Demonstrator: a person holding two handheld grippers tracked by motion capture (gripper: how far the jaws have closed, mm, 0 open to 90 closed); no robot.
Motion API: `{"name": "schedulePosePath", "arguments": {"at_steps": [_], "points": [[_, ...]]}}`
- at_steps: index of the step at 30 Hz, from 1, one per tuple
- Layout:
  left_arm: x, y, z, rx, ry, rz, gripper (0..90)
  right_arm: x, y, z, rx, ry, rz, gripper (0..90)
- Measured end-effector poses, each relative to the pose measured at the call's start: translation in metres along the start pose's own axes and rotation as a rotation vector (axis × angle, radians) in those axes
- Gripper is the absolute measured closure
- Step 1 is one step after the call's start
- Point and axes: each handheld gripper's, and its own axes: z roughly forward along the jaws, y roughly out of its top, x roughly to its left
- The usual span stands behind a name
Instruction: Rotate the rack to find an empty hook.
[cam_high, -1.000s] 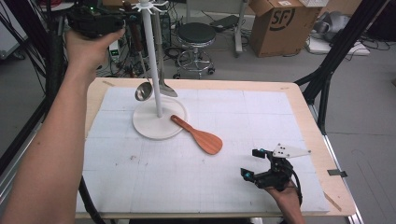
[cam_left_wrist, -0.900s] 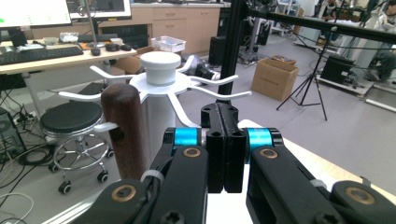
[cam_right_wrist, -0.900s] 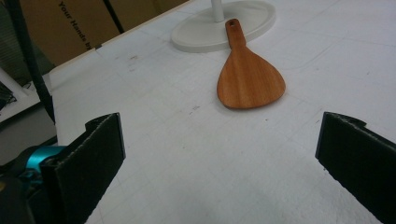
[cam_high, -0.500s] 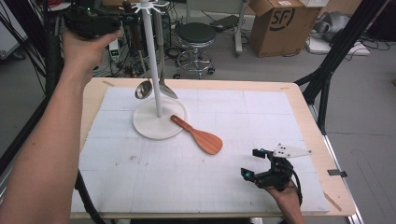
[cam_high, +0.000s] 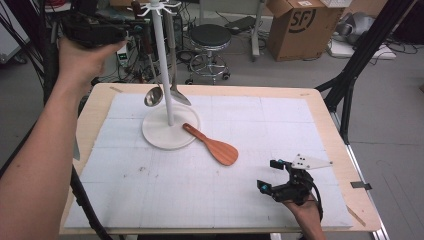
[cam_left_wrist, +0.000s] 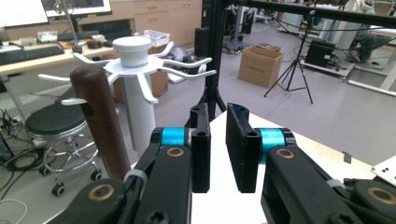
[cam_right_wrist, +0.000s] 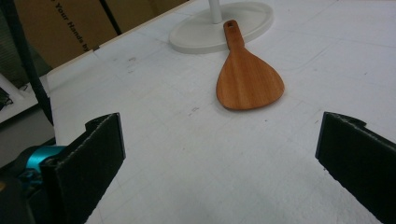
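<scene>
Item one, my left gripper (cam_high: 132, 27): raised level with the top of the white utensil stand (cam_high: 161, 65), its jaws parted by a narrow gap with nothing between them; in the left gripper view the brown wooden handle (cam_left_wrist: 99, 123) hangs just to the left of the jaws, not touching them, its long axis near vertical, top end by the stand's hooks. Item two, ladle (cam_high: 152, 96): hanging on the stand, bowl downward, just above the round base. Item three, a metal spoon (cam_high: 179, 95): hanging beside the pole, bowl low, handle running up. Item four, wooden spatula (cam_high: 212, 145): lying flat on the white surface (cam_high: 250, 125), handle end resting on the edge of the stand's base, broad blade pointing away from the stand toward the near right corner; long axis diagonal. Item five, my right gripper (cam_high: 274, 176): resting low at the near right of the surface, spread wide and holding nothing, the spatula's blade ahead of it, well apart.
</scene>
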Motion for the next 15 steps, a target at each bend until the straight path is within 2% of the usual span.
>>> {"name": "schedulePosePath", "arguments": {"at_steps": [4,9,15], "points": [[-0.002,-0.007,-0.003,0.005,-0.012,0.007,78.5,0.000,0.001,0.002,0.002,0.000,0.002,0.5],[0.000,-0.016,-0.006,0.002,-0.022,-0.006,76.3,0.000,0.000,0.005,0.016,0.001,-0.001,0.5],[-0.006,-0.028,-0.007,0.002,-0.037,-0.004,71.2,0.000,0.000,0.007,0.020,-0.005,-0.008,0.5]]}}
